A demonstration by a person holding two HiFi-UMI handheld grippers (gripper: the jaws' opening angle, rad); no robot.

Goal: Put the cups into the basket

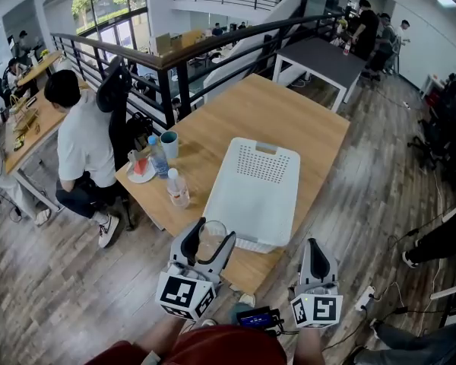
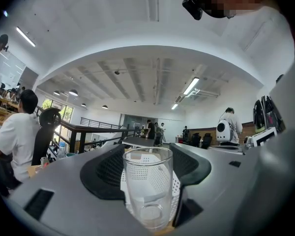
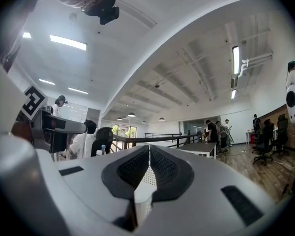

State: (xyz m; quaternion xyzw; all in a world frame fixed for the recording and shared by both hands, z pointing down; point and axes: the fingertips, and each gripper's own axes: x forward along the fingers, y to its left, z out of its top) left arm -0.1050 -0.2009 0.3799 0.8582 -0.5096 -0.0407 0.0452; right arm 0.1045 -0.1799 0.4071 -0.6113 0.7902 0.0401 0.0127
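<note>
A clear glass cup (image 1: 210, 242) stands upright between the jaws of my left gripper (image 1: 213, 233), near the wooden table's front edge. Both black pads press its sides in the left gripper view, where the cup (image 2: 147, 186) fills the gap. The white perforated basket (image 1: 283, 196) lies empty on the table just beyond and to the right of the cup. My right gripper (image 1: 317, 244) hovers off the table's front edge, right of the basket's near corner. Its jaws are shut with nothing between them (image 3: 148, 154). A teal cup (image 1: 169, 144) stands at the table's left edge.
Two water bottles (image 1: 178, 188) (image 1: 157, 157) and a plate with a red cup (image 1: 140, 170) stand at the table's left edge (image 1: 289, 120). A person in a white shirt (image 1: 83, 139) sits just left of the table. A black railing (image 1: 175, 59) runs behind.
</note>
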